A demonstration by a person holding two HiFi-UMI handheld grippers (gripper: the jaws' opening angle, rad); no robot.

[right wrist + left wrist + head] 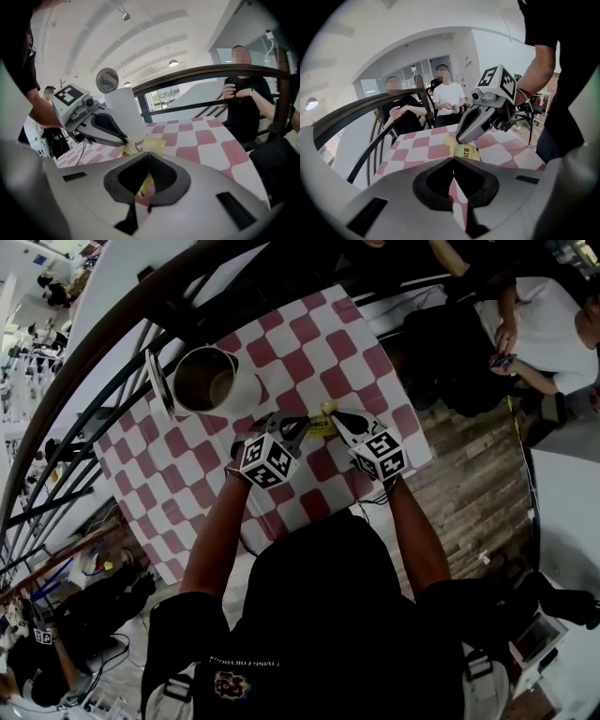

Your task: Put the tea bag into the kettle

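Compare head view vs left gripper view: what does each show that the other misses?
Head view only: the open kettle, standing apart from the grippers. Left gripper view only: the left gripper seen close up, jaws meeting on the near edge of the tea bag packet. Both: the right gripper gripping the packet's far side, and the checkered tablecloth.

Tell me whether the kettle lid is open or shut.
Open. The head view looks straight down into the kettle, and its lid stands flipped up at one side. The right gripper view also shows the lid raised.
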